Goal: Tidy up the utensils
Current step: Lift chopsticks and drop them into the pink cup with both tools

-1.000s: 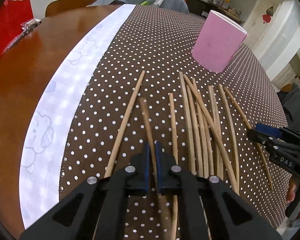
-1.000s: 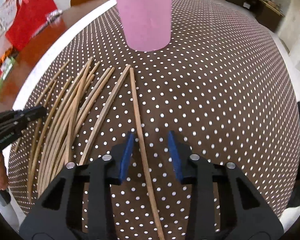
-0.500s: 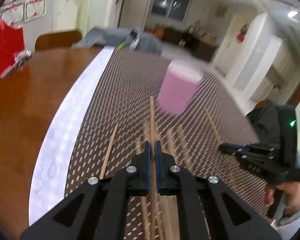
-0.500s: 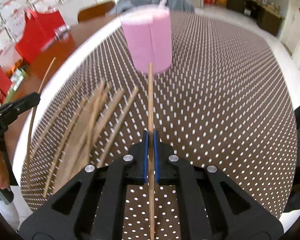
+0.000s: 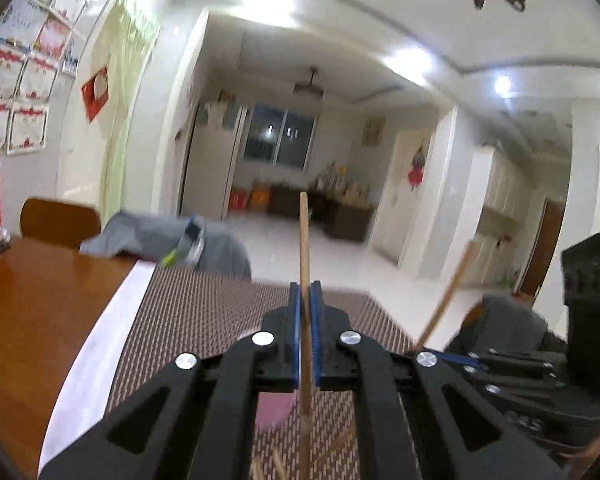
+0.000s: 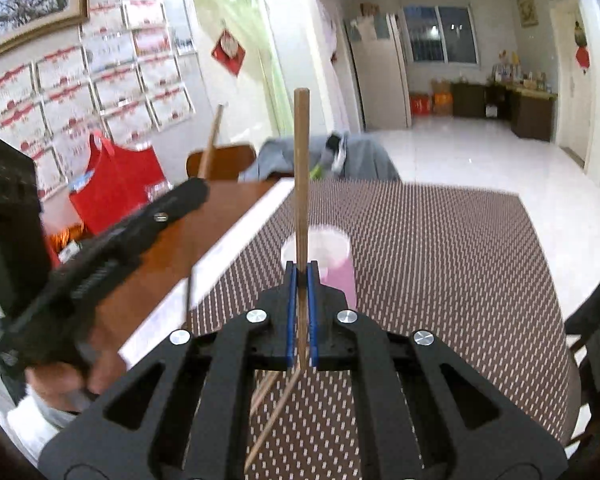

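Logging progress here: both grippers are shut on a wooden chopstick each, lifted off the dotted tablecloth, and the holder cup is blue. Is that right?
Almost. The tall cylindrical cup is pink, not blue, as the right wrist view shows. The rest stands: the left gripper and right gripper each clamp a thin wooden chopstick above the brown dotted tablecloth.

The left chopstick and right chopstick look like pale, matt, smooth wood. The left gripper and right gripper are matt black plastic with blue pads and shiny metal screws. The pink cup looks matt and paper-like. Beside the cup, the counter is glossy brown wood under a dotted brown cloth.
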